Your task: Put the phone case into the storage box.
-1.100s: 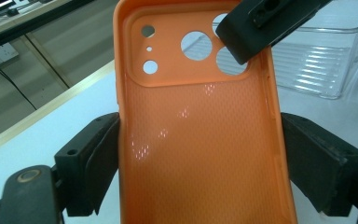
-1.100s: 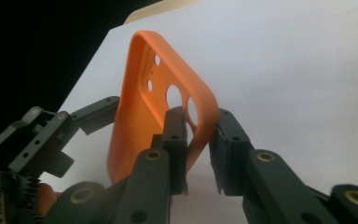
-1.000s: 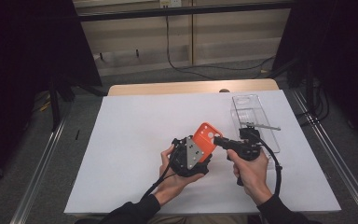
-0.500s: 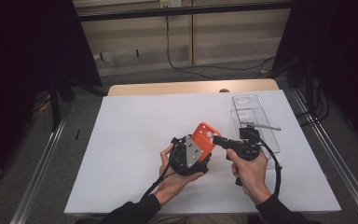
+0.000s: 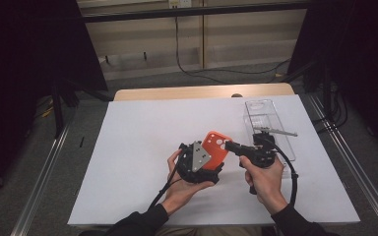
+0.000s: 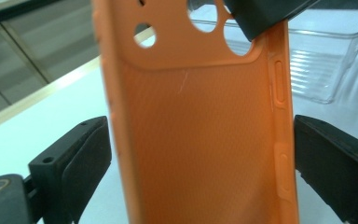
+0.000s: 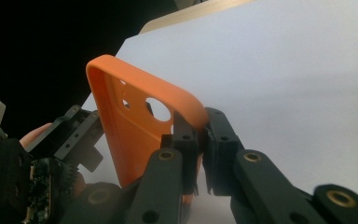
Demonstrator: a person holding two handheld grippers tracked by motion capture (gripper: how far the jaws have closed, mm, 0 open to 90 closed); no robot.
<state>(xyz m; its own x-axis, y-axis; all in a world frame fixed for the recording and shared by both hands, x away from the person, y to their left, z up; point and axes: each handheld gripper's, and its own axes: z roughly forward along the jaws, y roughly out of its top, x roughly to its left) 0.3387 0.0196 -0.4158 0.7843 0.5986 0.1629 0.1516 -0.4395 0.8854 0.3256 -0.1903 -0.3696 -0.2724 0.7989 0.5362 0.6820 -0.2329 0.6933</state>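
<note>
Hands meet low in the middle of the high view, above a white sheet [image 5: 128, 147] covering the table. The left gripper [image 5: 199, 164] sits just left of centre, the right gripper [image 5: 234, 146] just right of it, and an orange phone case [image 5: 215, 148] stands tilted between them. A clear tray [image 5: 263, 110] lies at the right of the frame, above the right hand [image 5: 266, 179].

Left gripper view: the case [image 6: 196, 126] runs upright through the middle of the frame, inner side showing, camera holes at the top. The left gripper's two black jaws stand wide, one at each lower side; they have just been opening, with the case between them. The right one is close to the case's edge, the left one stands just clear. The other gripper's jaw bites the case's upper right corner. The tray [image 6: 326, 60] sits at upper right.

Right gripper view: the right gripper [image 7: 200, 140] is clamped tight on the case's [image 7: 130, 121] rounded corner at centre frame. The left gripper [image 7: 70, 135] shows at lower left.
</note>
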